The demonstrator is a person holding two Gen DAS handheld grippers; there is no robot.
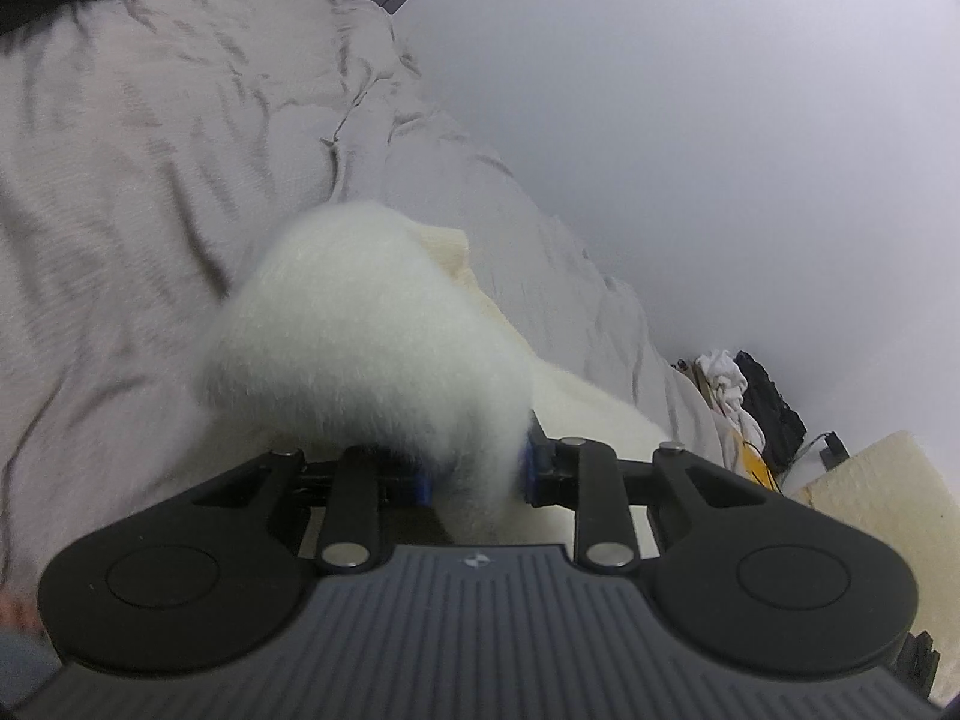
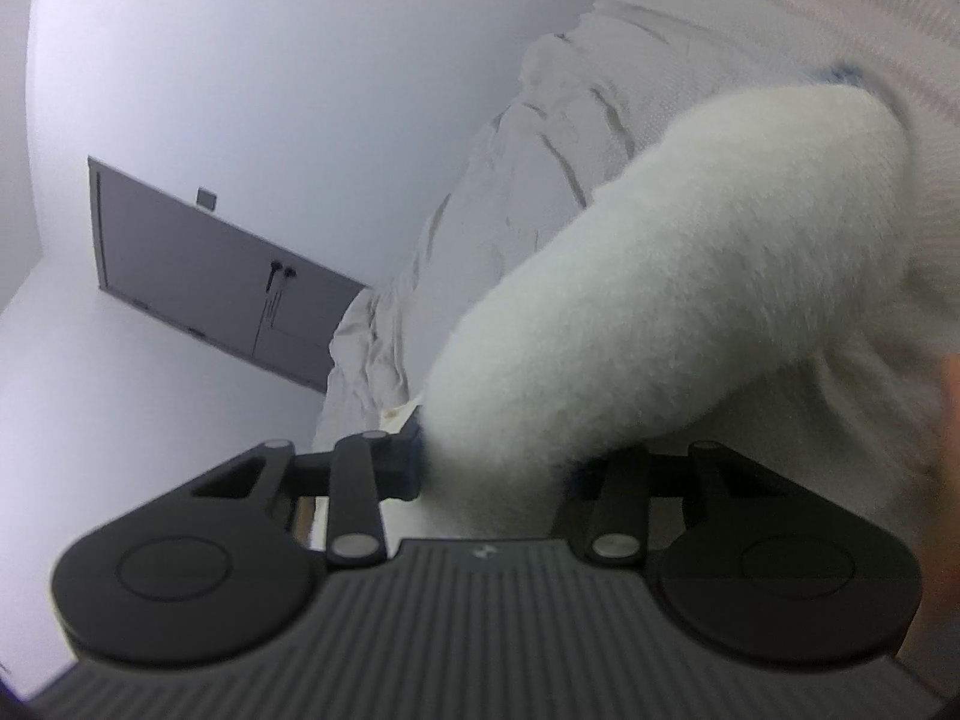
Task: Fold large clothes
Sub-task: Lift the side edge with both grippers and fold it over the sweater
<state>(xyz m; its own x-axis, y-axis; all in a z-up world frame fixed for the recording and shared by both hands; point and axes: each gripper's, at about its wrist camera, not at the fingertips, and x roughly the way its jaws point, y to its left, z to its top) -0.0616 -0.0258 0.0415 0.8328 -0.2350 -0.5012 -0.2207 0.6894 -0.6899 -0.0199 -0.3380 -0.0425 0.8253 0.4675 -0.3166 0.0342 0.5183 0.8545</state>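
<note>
We've got the left gripper [image 1: 477,474] and right gripper [image 2: 495,468] both clamped on the fluffy white sweater [image 1: 366,348], bunched mid-frame over the duvet [image 1: 120,180]

Home bedroom — rumpled duvet [image 1: 150,138] on bed, closet doors [image 2: 198,276], plain walls.

Open air beside the wall [image 1: 690,120]; rumpled duvet [image 1: 150,180] (bunched high) crowds the other side.
</note>
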